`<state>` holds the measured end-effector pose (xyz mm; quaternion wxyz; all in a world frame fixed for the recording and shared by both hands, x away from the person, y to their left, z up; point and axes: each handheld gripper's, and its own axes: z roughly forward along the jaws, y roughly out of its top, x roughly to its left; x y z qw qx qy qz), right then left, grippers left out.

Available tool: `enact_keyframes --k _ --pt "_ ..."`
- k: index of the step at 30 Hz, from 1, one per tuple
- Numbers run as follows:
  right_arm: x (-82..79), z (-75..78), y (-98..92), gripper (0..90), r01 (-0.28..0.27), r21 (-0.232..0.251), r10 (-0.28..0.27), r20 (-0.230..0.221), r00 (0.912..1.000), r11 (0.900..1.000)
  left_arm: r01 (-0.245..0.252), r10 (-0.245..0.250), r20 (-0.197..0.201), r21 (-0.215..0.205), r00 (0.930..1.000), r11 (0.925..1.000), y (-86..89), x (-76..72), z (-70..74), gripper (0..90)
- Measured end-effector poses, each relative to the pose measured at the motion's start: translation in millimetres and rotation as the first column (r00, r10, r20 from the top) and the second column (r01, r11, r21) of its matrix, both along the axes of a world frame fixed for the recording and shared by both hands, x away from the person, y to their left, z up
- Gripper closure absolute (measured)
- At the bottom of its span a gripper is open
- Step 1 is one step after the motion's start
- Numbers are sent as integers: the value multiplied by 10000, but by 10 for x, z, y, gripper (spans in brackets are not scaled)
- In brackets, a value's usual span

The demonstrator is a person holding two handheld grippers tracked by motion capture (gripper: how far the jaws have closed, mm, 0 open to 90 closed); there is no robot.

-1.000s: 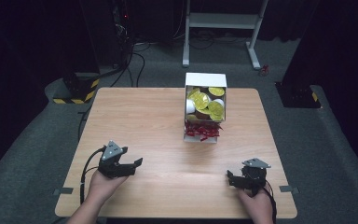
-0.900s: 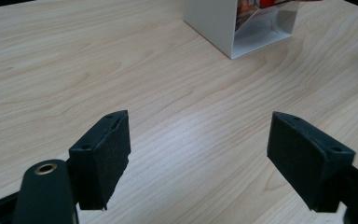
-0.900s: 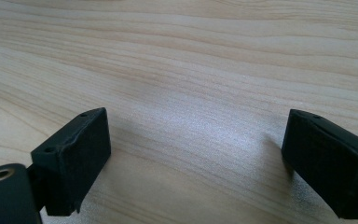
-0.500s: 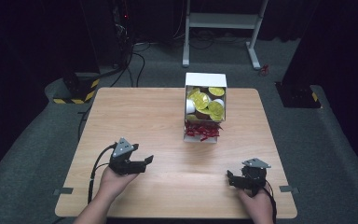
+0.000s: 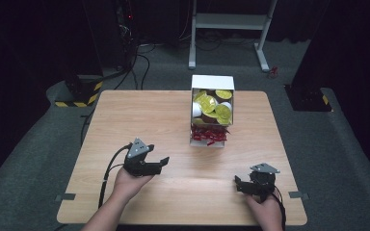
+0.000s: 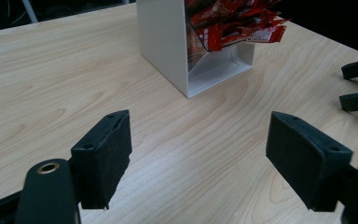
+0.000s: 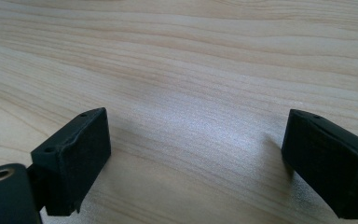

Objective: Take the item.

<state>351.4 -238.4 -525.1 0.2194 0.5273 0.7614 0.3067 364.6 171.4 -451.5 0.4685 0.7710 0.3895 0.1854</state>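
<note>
A white dispenser box (image 5: pixel 211 83) stands at the far middle of the wooden table (image 5: pixel 139 115). Yellow-lidded cups (image 5: pixel 212 107) fill its top and red packets (image 5: pixel 209 135) spill from its lower opening. My left gripper (image 5: pixel 163 164) is held open at the near left, pointing right toward the box with nothing between its fingers. In the left gripper view the box (image 6: pixel 165 42) and red packets (image 6: pixel 233 25) lie ahead of my left gripper (image 6: pixel 199 126). My right gripper (image 5: pixel 237 185) rests open at the near right, and its tips (image 6: pixel 344 86) show in the left gripper view. The right gripper (image 7: pixel 196 123) faces bare wood.
A white metal stand (image 5: pixel 231 21) is on the floor behind the table. A yellow-and-black striped base (image 5: pixel 79 91) sits at the far left, a black base (image 5: pixel 308 98) at the far right. Cables (image 5: pixel 139 53) run across the floor.
My left gripper has moved right and a little forward across the table, toward the box. The right gripper has stayed in place.
</note>
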Motion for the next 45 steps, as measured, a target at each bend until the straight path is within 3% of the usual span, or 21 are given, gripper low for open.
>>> enact_keyframes --k 16,25,45 --pt "0 0 0 79 0 -1 0 1 10000 10000 226 -223 122 -329 9997 9992 -201 128 98 238" --pt "0 0 0 79 0 1 0 2 10000 10000 339 -334 181 -259 9993 9991 -325 204 154 238" --pt "0 0 -1 78 -10 1 10 -2 10000 10000 518 -521 -57 -375 9986 9980 -557 398 197 250"
